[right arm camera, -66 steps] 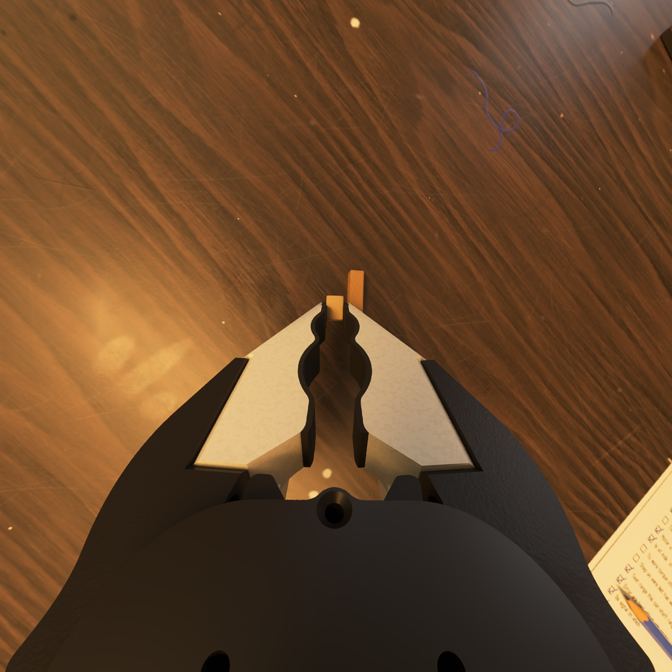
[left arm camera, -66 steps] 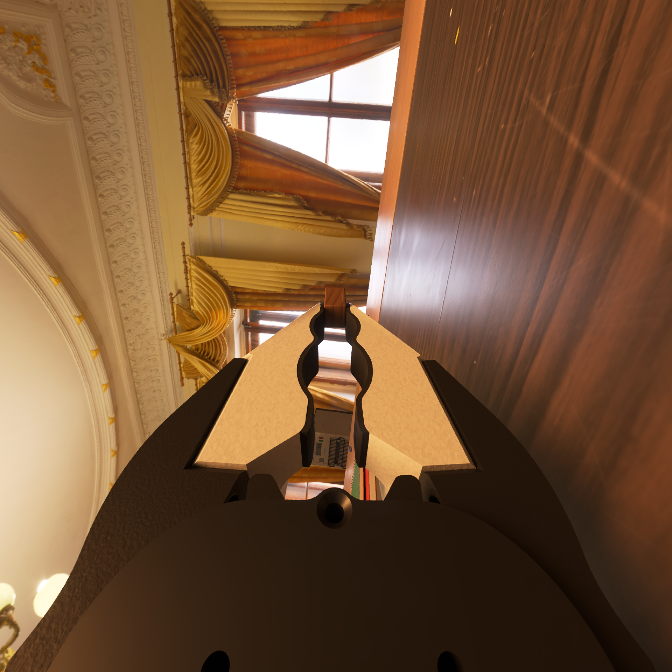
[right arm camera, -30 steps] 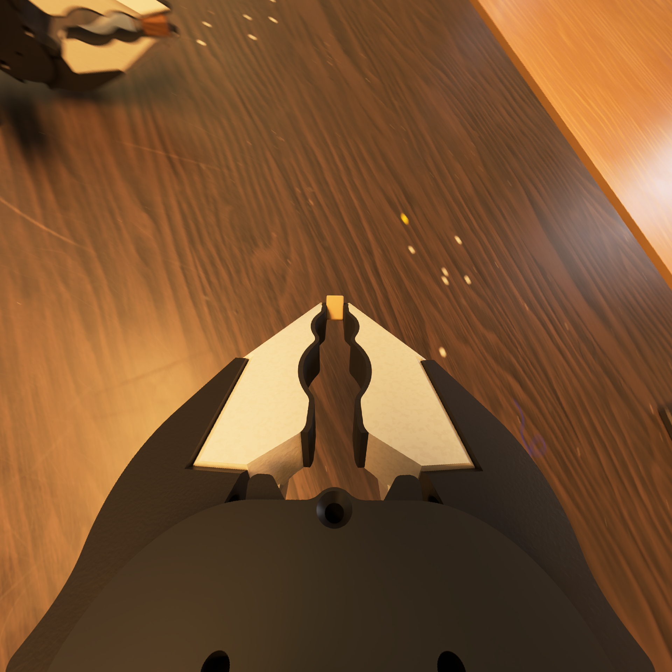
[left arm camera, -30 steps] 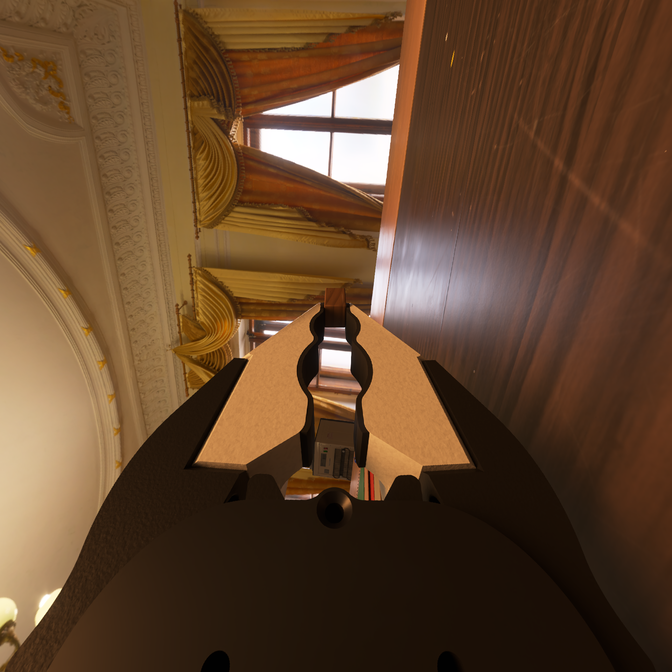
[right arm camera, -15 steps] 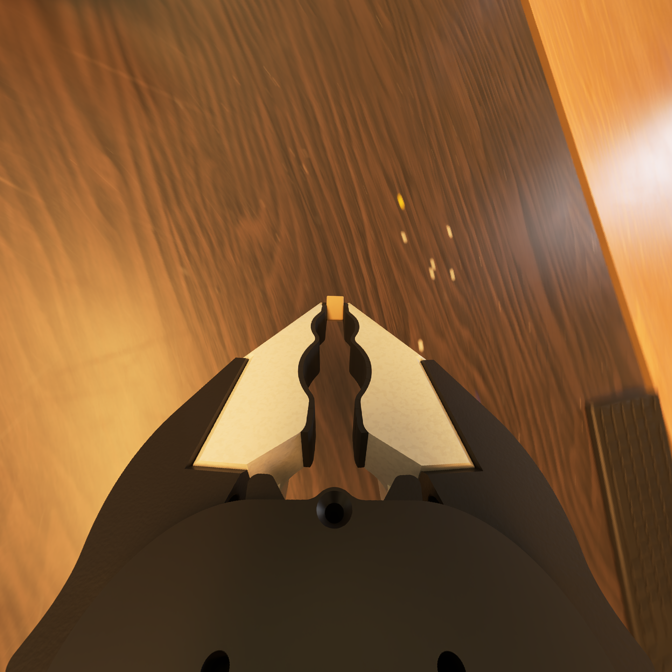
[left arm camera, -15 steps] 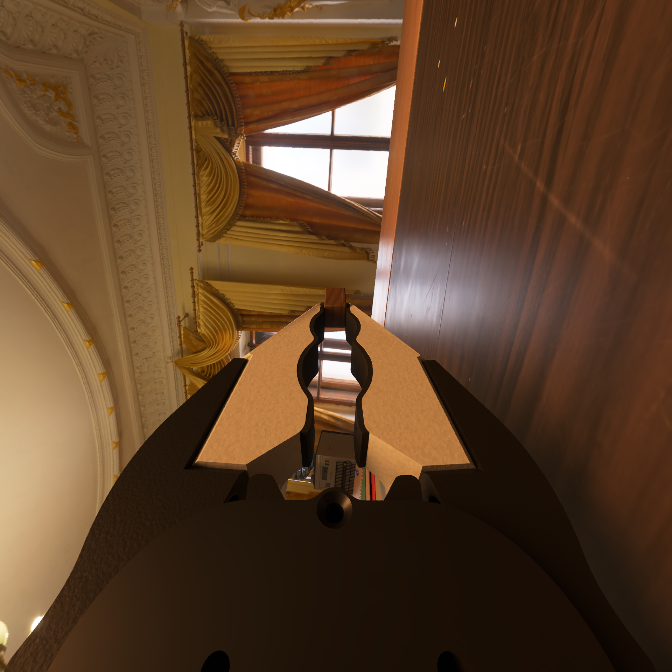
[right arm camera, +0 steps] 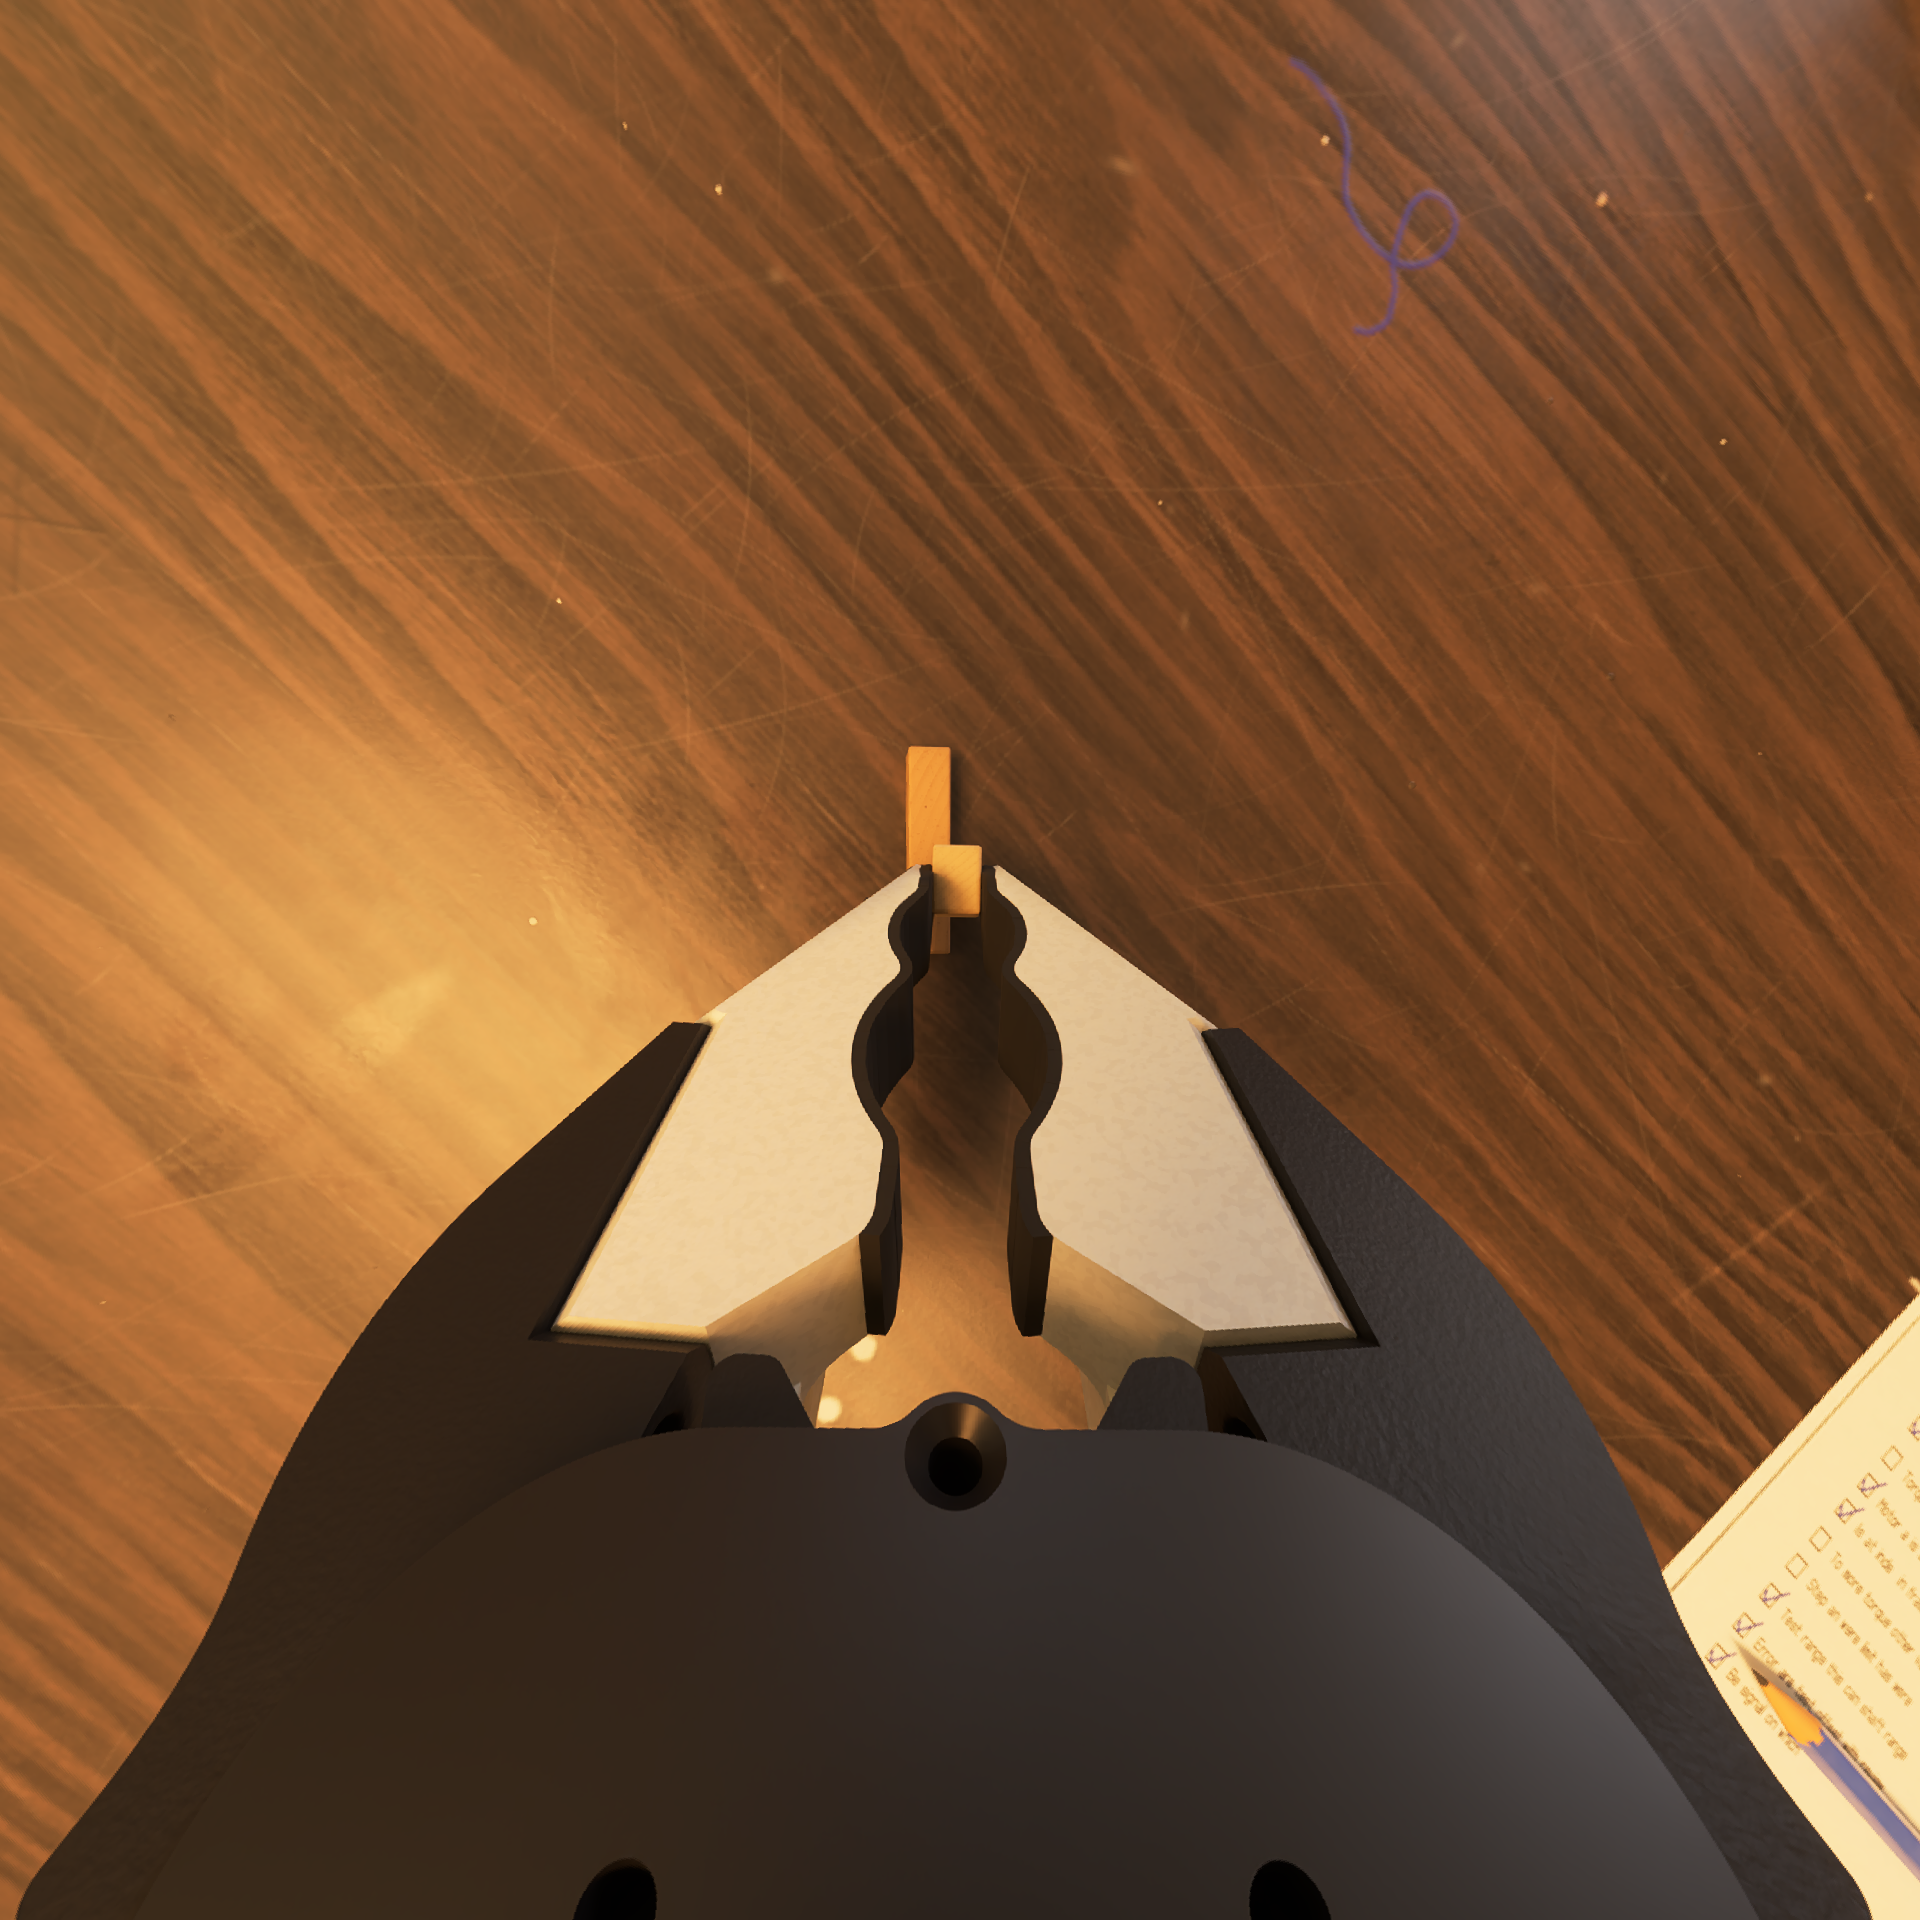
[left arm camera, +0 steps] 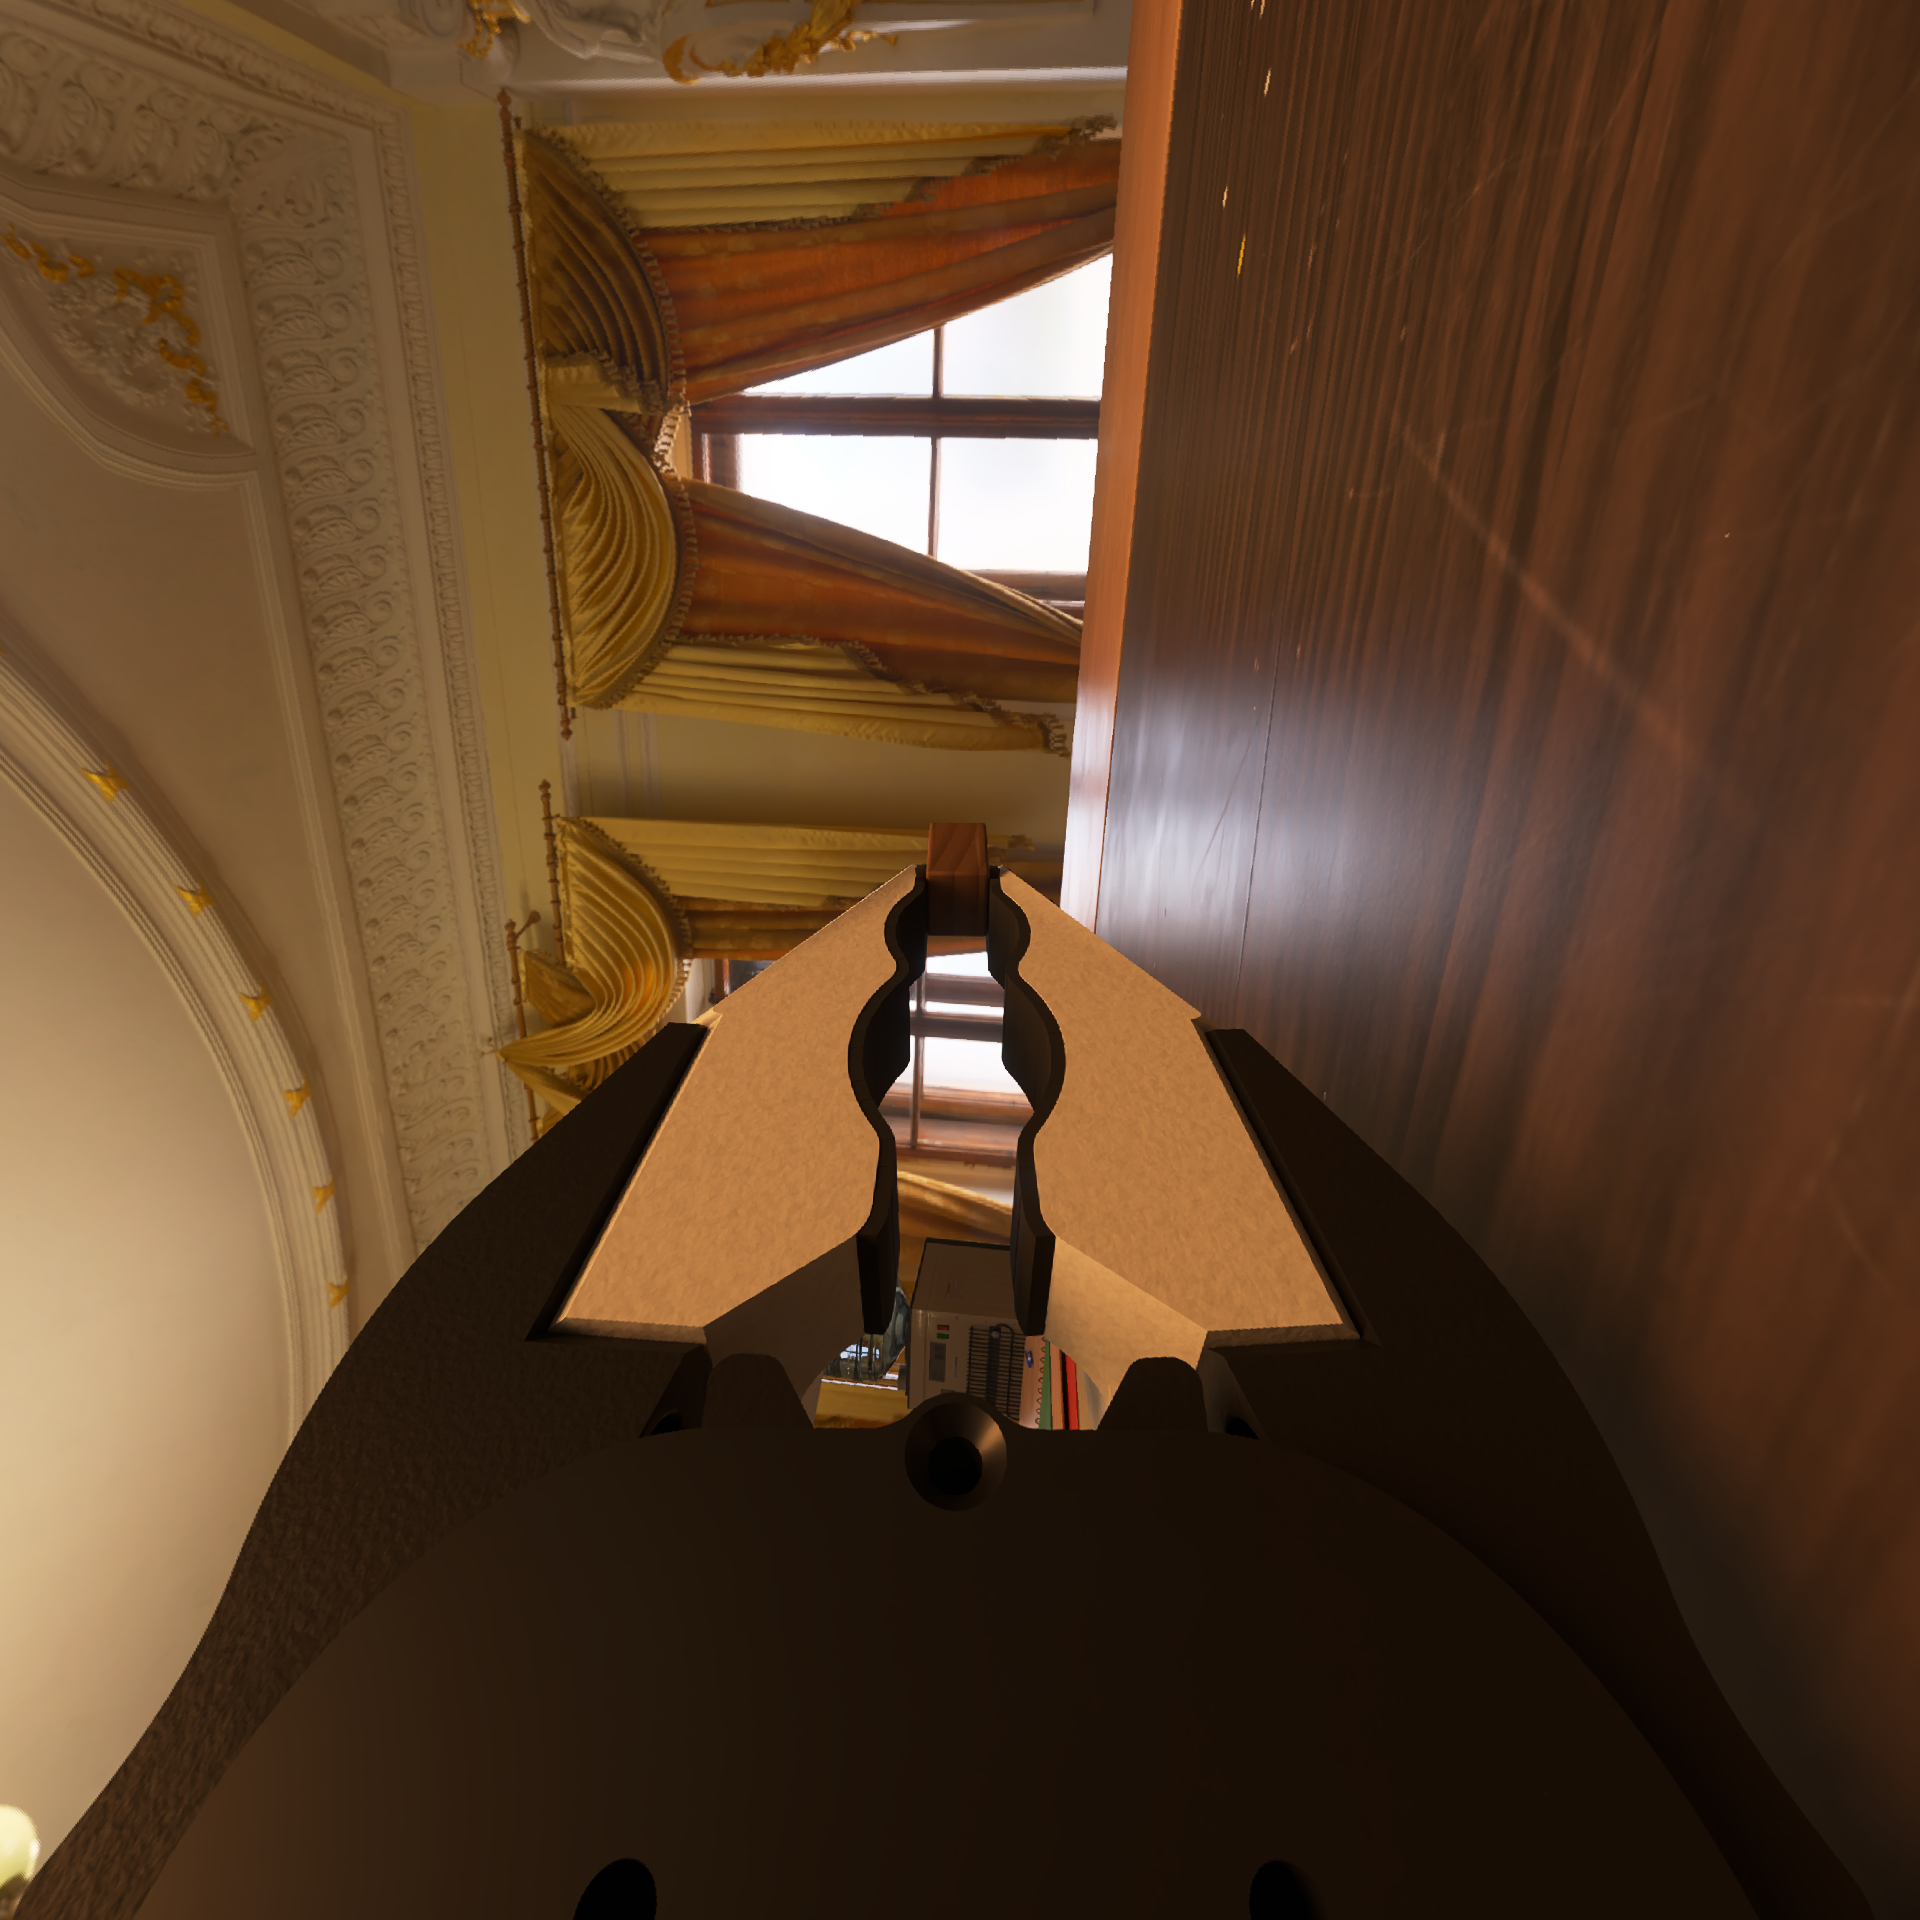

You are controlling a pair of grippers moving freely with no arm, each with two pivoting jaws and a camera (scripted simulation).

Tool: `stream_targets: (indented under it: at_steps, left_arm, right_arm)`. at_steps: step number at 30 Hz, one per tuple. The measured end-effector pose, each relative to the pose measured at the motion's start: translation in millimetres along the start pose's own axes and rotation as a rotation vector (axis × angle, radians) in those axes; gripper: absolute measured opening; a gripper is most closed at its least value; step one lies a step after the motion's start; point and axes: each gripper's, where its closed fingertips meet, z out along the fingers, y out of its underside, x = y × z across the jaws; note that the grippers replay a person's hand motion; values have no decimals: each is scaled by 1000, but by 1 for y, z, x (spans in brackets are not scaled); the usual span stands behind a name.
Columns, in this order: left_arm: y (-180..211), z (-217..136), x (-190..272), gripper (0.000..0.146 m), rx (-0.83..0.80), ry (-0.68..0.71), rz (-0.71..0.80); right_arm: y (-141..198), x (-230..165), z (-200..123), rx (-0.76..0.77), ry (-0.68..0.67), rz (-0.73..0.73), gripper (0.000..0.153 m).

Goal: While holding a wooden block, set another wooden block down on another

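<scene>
My left gripper (left arm camera: pixel 957 883) is shut on a dark wooden block (left arm camera: pixel 957 864) at its fingertips, held sideways beside the wooden table (left arm camera: pixel 1507 727) and pointing toward the room's windows. My right gripper (right arm camera: pixel 957 883) is shut on a small light wooden block (right arm camera: pixel 957 879) and points down at the table (right arm camera: pixel 520 468). A longer orange wooden block (right arm camera: pixel 927 805) lies on the table just beyond and slightly left of the held block; its near end is hidden behind the held block and fingertips. I cannot tell whether the two touch.
A sheet of paper (right arm camera: pixel 1839 1579) with a blue pencil (right arm camera: pixel 1829 1745) lies at the lower right of the right wrist view. A purple thread (right arm camera: pixel 1392 208) lies on the table at the upper right. A grey box (left arm camera: pixel 961 1320) stands beyond the left gripper.
My right gripper swung from looking along the table edge to pointing down; the orange block on the table is back in view just ahead of the held block. The left gripper drifted only slightly.
</scene>
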Motion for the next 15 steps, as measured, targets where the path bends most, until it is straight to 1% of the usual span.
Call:
stream_targets:
  at_steps: [4, 7, 9, 13, 15]
  left_arm:
    - [1, 0, 1, 10, -4, 2, 4]
    - [2, 0, 1, 10, -7, 2, 4]
    - [2, 0, 1, 10, -9, 3, 2]
    - [2, 0, 1, 10, -9, 4, 1]
    - [2, 0, 1, 10, -8, 4, 1]
  right_arm:
    - [-1, -1, 7, 6, 6, -11, 8]
    - [-3, -3, 7, 19, 0, -10, 8]
    - [-3, -3, 3, 24, 16, -8, 15]
    - [0, 0, -14, 46, 80, 5, 15]
    - [9, 6, -26, 33, 142, 26, 15]
